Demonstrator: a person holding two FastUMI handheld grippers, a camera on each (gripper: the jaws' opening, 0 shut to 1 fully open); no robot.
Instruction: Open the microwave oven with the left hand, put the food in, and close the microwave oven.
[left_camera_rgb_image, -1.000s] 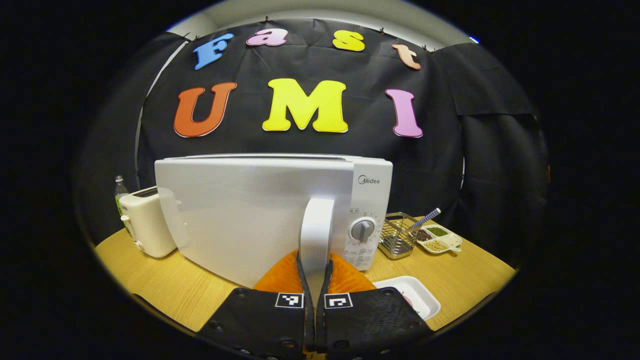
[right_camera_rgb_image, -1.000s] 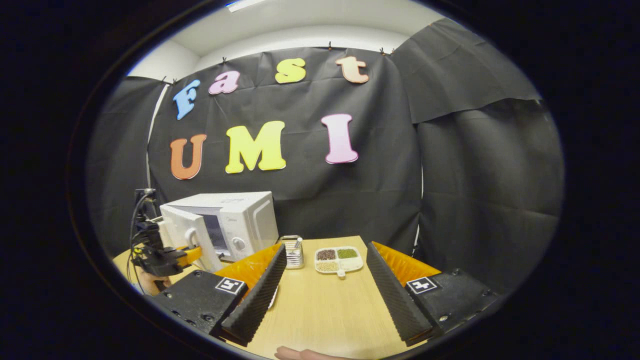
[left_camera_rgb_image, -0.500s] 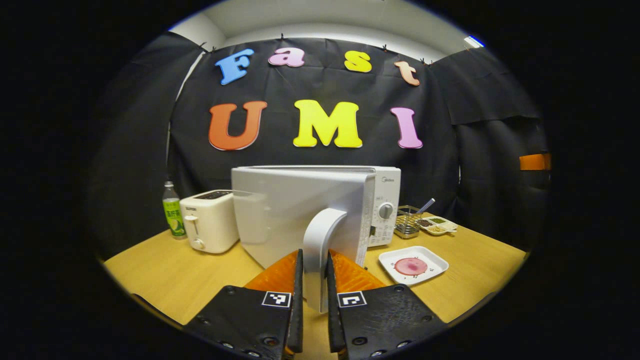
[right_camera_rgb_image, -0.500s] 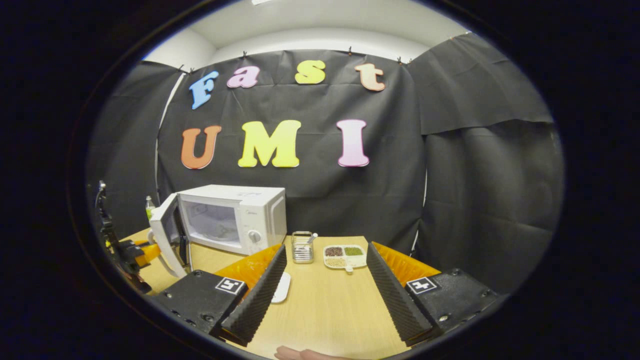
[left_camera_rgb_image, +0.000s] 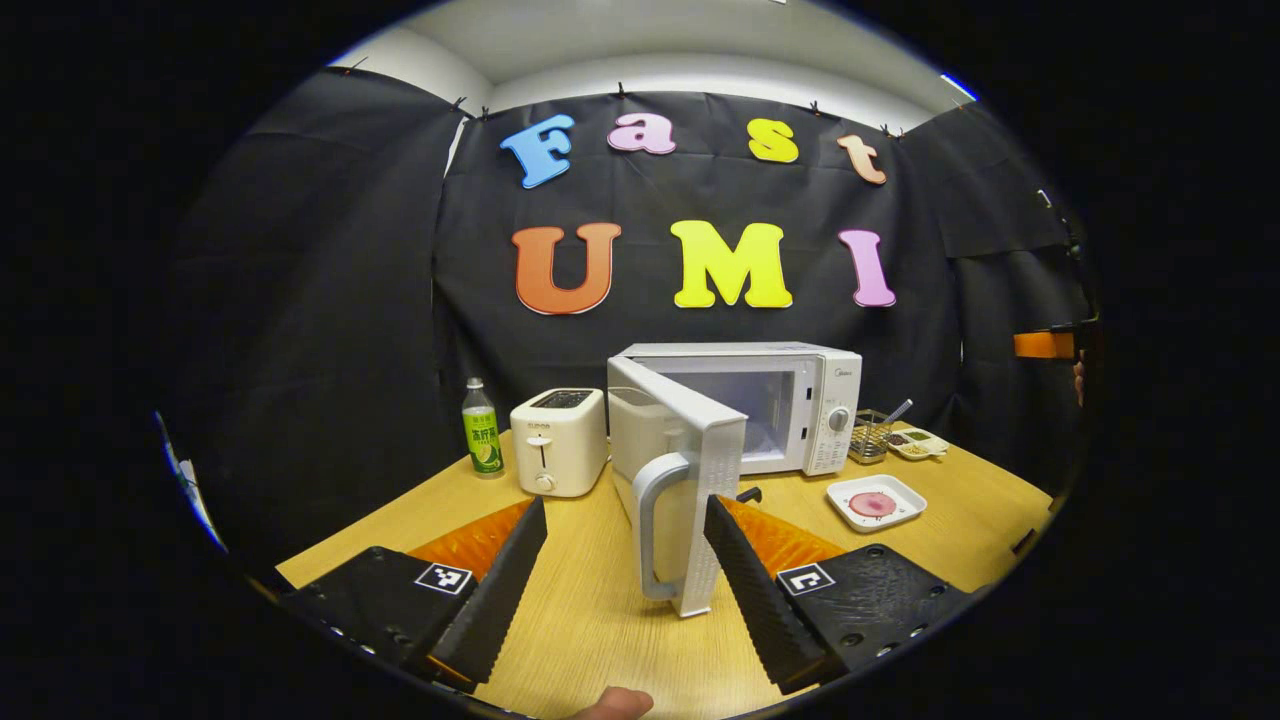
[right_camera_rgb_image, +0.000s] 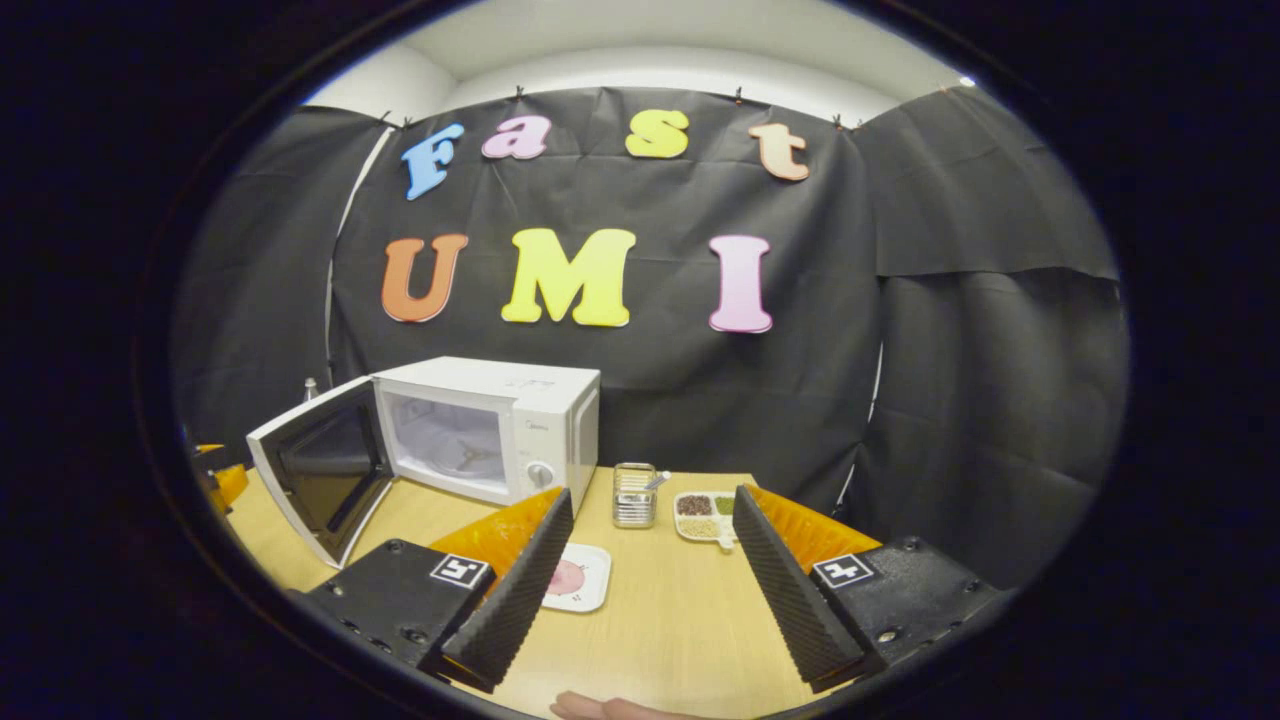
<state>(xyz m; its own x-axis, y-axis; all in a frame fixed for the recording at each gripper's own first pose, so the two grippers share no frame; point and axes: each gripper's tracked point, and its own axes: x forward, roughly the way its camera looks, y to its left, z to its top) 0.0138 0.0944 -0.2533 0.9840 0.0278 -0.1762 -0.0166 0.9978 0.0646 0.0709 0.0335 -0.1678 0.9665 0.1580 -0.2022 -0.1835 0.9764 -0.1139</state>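
Left gripper (left_camera_rgb_image: 625, 570): fingers apart, door handle (left_camera_rgb_image: 650, 530) between, untouched. Microwave (left_camera_rgb_image: 790, 405) at table (left_camera_rgb_image: 590, 620) rear, door (left_camera_rgb_image: 675, 470) swung open. Food plate (left_camera_rgb_image: 877, 502) right of door. Right gripper (right_camera_rgb_image: 650, 575): fingers apart, empty.

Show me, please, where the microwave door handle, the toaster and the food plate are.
door handle (left_camera_rgb_image: 650, 530), left gripper view, on its vertical bar.
toaster (left_camera_rgb_image: 557, 455), left gripper view, on its front face.
food plate (right_camera_rgb_image: 592, 585), right gripper view, on its white rim.
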